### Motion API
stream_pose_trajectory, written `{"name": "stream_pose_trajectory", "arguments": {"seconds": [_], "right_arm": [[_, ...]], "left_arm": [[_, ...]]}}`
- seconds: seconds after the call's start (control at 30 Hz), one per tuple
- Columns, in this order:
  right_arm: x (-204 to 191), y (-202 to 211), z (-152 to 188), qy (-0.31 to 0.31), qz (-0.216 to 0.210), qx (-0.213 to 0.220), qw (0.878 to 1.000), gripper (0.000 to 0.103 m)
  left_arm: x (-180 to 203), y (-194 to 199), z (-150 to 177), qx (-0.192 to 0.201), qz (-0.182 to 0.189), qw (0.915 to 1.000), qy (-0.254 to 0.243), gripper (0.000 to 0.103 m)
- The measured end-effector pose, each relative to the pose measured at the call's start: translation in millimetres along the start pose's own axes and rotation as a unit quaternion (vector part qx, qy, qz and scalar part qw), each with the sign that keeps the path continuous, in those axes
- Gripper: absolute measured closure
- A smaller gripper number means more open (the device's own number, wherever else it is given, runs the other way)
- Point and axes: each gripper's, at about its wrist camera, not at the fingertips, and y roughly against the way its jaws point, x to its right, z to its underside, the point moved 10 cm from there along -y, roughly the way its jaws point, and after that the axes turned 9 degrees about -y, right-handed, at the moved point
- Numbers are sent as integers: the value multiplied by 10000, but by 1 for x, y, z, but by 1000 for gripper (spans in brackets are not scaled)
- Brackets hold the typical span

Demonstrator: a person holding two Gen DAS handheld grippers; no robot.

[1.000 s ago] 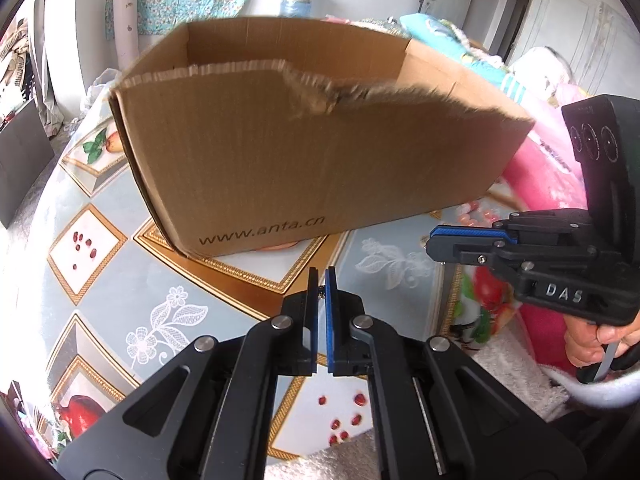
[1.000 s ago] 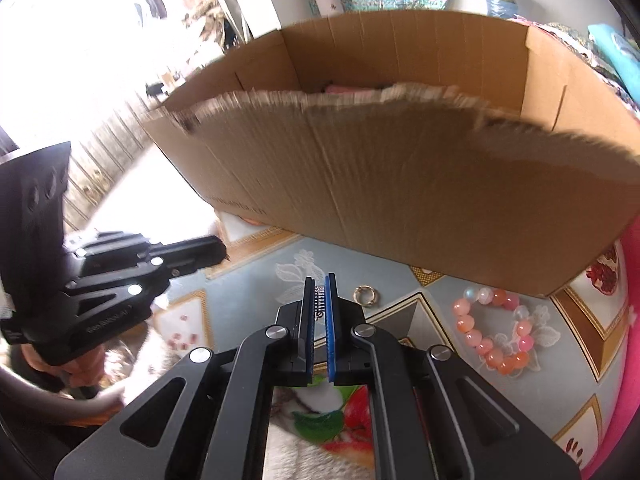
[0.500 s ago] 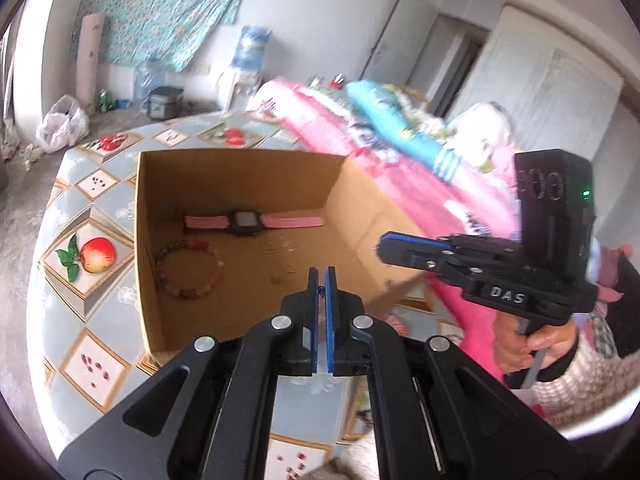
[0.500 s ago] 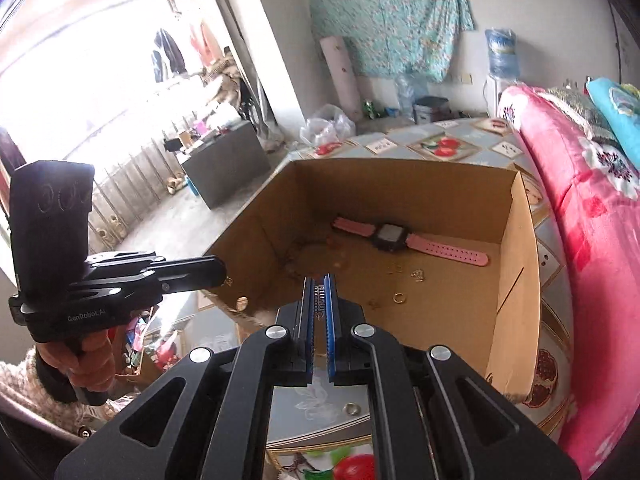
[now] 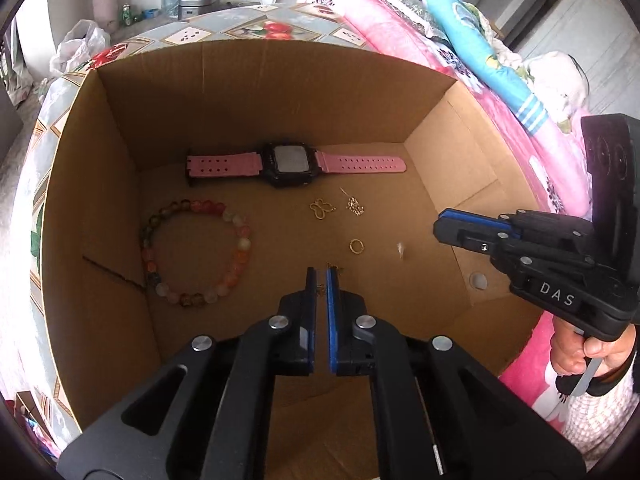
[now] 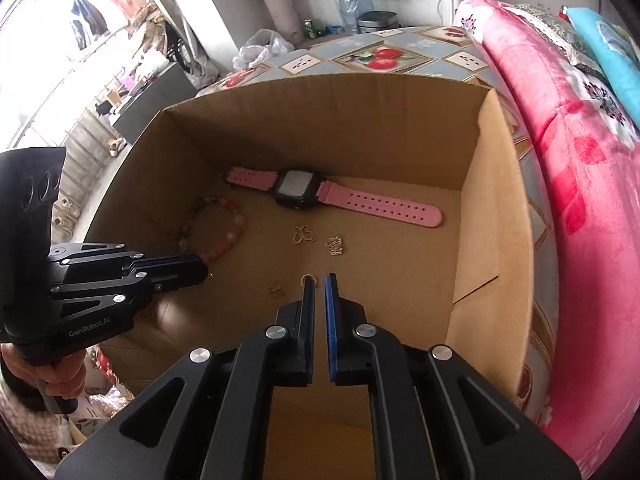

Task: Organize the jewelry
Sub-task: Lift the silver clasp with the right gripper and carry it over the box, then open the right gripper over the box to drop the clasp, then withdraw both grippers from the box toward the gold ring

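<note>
Both tongs now hang over the open cardboard box [image 5: 96, 184], looking down at its floor; a second ago they sat low on the near side, facing its outer wall, and half a second ago the box looked smaller and farther off.

At the left of the box floor lies a beaded bracelet [image 5: 196, 254] of pink and orange beads. Far of it, along the back wall, a pink-strapped watch [image 5: 288, 162] lies flat with its dark face up. Right of the bracelet, in the middle, are a gold butterfly charm [image 5: 321, 209] and a small silver charm [image 5: 354, 205], side by side but apart. Nearer lies a gold ring [image 5: 356, 246].

The left tongs [image 5: 320, 276] show only a narrow slit between the pads, with a small gold piece [image 6: 276, 289] seen through and just beyond the tips; whether it is pinched cannot be told. In the right wrist view this piece lies on the box floor, just right of the left tongs' tip.

The right tongs [image 6: 319, 280] are also nearly closed, holding nothing, their tips just near of the gold ring. The box stands on a patterned desk [image 6: 404, 56]; a pink blanket [image 6: 580, 168] lies to the right.
</note>
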Motion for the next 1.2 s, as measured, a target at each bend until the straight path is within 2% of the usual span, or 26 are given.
{"name": "stream_pose_trajectory", "arguments": {"seconds": [0.07,0.23,0.4,0.5,0.57,0.63,0.67,0.7,0.77,0.8,0.9,1.0,1.07,1.2], "right_arm": [[2,7,-4,-60,-108,126,9998,97],[3,34,-9,-75,-330,530,9980,97],[1,77,1,-95,-719,1049,9918,97],[-6,105,19,107,-982,1382,9855,97],[-10,115,36,268,-1056,1497,9827,97],[-13,120,57,363,-1207,1482,9809,95],[-13,120,68,381,-1262,1436,9808,91],[-13,117,80,388,-1281,1357,9817,88],[-11,109,98,366,-1182,1211,9849,70],[-9,103,106,342,-1123,1124,9867,68],[0,82,128,208,-926,800,9923,68],[9,62,139,124,-604,620,9962,68],[12,53,139,125,-394,585,9974,68],[17,33,138,343,180,514,9979,68]], "left_arm": [[-1,5,-3,127,10,9999,-4,94],[-2,16,-10,415,60,9991,6,93],[6,46,-8,981,151,9950,-118,93],[19,78,4,1540,206,9869,-437,84],[27,97,21,1912,30,9786,-766,80],[34,108,41,2060,-111,9733,-1006,75],[37,111,53,2077,-133,9723,-1065,73],[40,112,60,2065,-112,9725,-1070,70],[44,111,80,1969,11,9753,-997,66],[45,111,87,1932,25,9763,-972,63],[48,102,105,1761,-103,9797,-953,50],[49,81,114,1459,-357,9839,-967,48],[44,63,119,1148,-684,9869,-902,46],[31,28,127,517,-1028,9913,-633,45]]}}
